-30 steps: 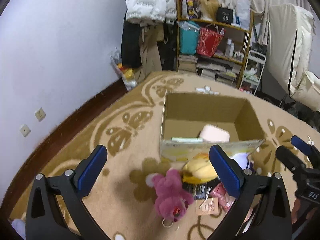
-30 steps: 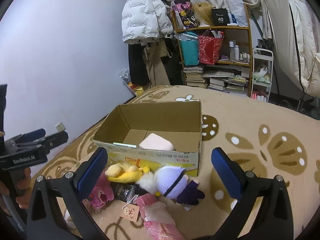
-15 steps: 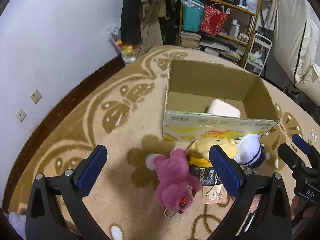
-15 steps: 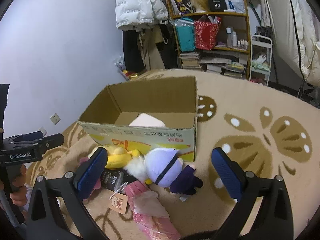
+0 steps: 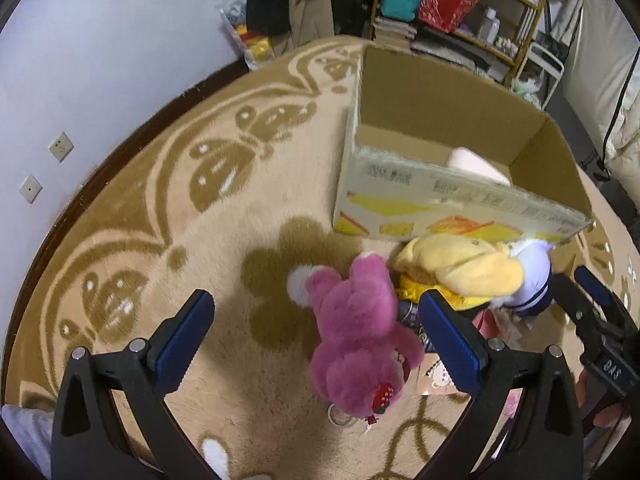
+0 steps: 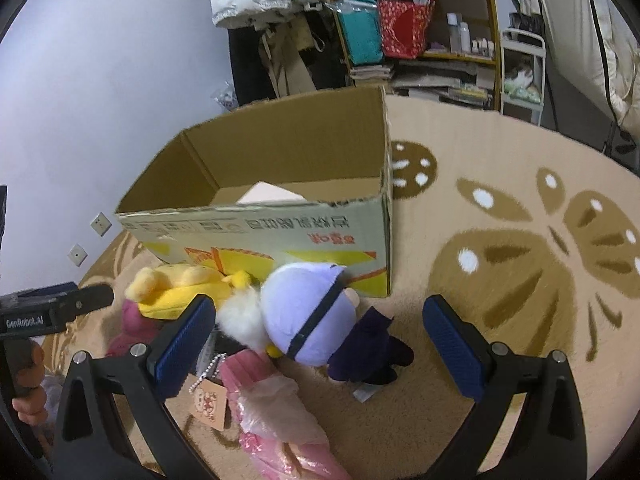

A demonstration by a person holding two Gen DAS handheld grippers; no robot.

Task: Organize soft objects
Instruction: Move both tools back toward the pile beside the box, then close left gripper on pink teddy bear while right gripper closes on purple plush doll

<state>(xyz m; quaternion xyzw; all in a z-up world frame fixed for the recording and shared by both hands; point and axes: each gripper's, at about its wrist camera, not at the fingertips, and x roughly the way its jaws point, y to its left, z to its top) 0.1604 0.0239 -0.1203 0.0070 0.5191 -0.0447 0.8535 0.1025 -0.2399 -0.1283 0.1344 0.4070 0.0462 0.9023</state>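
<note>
Both grippers are empty with jaws spread wide: left gripper (image 5: 316, 334) hangs over the pink plush bear (image 5: 360, 340), right gripper (image 6: 318, 338) over the lavender-headed doll (image 6: 308, 312). Main risk, as a judgement: the toys sit in a tight heap against the front wall of the cardboard box (image 6: 256, 228), so closing on one likely snags a neighbour. In the left wrist view the bear sits at about 3 o'clock between the pads, nearer the right pad, so an off-centre close could pinch only fur and drop it on the lift. The yellow plush (image 5: 460, 268) lies at the bear's 1 o'clock, touching or just beside it, and dark packaging (image 5: 408, 312) is wedged between them. In the right wrist view the doll's white fluffy part (image 6: 240, 320) touches the left pad, and a bead chain with a paper tag (image 6: 208, 400) lies at 7 o'clock of the doll; that chain could hook on a finger. The pink plastic-wrapped item (image 6: 272, 408) at 6 o'clock looks slippery. The two grippers are close together, so a collision is possible if both go in at once. The box front wall is tall and at 12 o'clock of the heap; a low carry would hit the rim. Task things: all plush, squashy, will deform under the pads. Bear is face down on the beige rug (image 6: 500, 160); doll lies on its side, dark purple body toward 4 o'clock. One pale pink soft item (image 5: 476, 162) is already inside the box.
</note>
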